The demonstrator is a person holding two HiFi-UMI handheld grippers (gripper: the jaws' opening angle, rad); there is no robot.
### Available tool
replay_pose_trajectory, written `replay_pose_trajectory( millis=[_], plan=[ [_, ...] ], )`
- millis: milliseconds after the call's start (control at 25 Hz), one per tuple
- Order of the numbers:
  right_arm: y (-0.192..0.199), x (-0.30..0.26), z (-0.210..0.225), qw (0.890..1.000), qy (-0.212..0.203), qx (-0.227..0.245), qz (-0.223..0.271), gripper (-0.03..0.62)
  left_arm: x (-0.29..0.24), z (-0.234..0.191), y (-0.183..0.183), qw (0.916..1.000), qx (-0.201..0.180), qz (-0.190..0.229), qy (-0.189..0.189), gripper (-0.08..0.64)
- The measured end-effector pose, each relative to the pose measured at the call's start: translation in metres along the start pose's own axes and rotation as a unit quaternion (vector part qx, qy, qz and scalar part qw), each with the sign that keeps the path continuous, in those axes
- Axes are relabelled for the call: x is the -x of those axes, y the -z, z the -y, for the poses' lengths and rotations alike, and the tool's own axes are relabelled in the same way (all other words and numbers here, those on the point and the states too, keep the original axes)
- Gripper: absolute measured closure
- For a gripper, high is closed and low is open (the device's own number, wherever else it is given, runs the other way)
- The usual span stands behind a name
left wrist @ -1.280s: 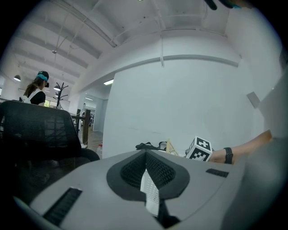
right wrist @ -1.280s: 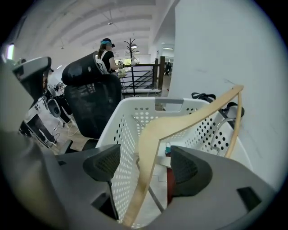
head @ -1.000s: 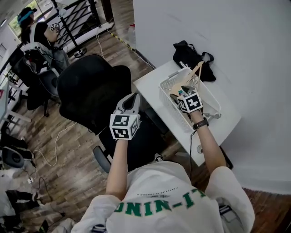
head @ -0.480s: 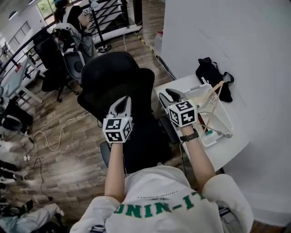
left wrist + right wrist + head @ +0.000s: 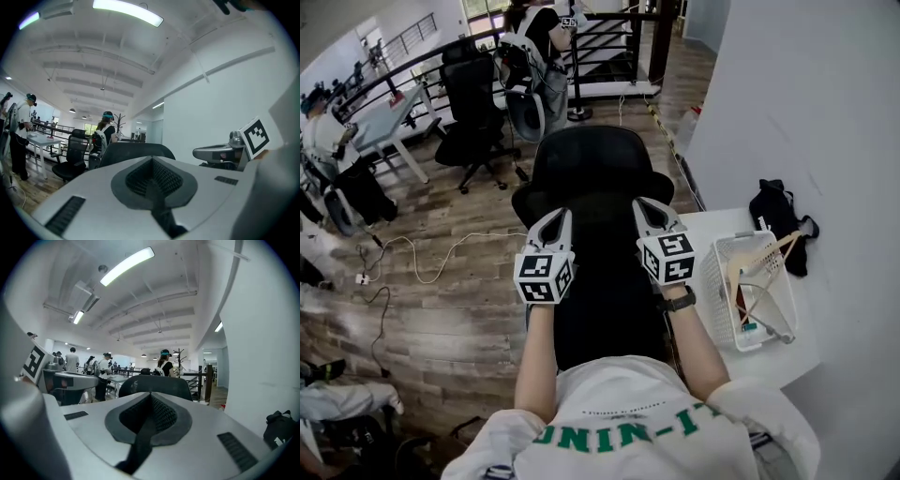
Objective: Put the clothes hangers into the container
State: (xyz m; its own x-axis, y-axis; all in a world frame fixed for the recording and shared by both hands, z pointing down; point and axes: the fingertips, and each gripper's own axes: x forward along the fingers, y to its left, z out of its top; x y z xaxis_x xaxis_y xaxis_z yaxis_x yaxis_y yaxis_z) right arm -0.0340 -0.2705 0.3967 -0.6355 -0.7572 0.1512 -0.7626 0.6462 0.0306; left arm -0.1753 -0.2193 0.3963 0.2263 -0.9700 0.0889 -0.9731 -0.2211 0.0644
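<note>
Clothes hangers (image 5: 757,274) in the wire basket (image 5: 713,298), by the table's (image 5: 701,231) wall edge, lie right of your nearer right gripper (image 5: 646,203), which just closed empty; left gripper (image 5: 555,218) is closed too.

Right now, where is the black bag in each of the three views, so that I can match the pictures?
Head view: the black bag lies at the far end of the white table, against the wall, beyond the white basket.
Left gripper view: not in it.
Right gripper view: the black bag is at the lower right edge, beside the wall.
Shared landmark: the black office chair, near the middle of every view.
</note>
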Motion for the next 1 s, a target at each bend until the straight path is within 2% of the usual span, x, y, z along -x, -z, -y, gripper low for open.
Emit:
replay_pose_trajectory(
  millis=[160, 280, 560, 800, 1000],
  plan=[
    [-0.023, -0.003, -0.021, 0.998, 0.007, 0.007, 0.055, 0.578, 0.011, -0.015, -0.017, 0.9998, -0.006, 0.015, -0.013, 0.549],
    [-0.022, -0.008, -0.037, 0.998, 0.014, 0.024, 0.048, 0.578, 0.019, -0.023, -0.025, 0.9995, -0.008, 0.025, -0.018, 0.549],
    [-0.013, -0.009, -0.049, 0.999, 0.015, 0.011, 0.05, 0.578, 0.021, -0.023, -0.017, 0.9994, -0.012, 0.032, -0.005, 0.549],
    [-0.01, -0.001, -0.049, 0.999, 0.018, -0.005, 0.048, 0.578, 0.019, -0.016, -0.013, 0.9994, -0.013, 0.03, 0.008, 0.549],
    [0.013, 0.013, -0.037, 0.998, 0.04, -0.028, 0.042, 0.578, 0.021, -0.008, 0.007, 0.9996, -0.001, 0.017, 0.023, 0.549]
  ],
)
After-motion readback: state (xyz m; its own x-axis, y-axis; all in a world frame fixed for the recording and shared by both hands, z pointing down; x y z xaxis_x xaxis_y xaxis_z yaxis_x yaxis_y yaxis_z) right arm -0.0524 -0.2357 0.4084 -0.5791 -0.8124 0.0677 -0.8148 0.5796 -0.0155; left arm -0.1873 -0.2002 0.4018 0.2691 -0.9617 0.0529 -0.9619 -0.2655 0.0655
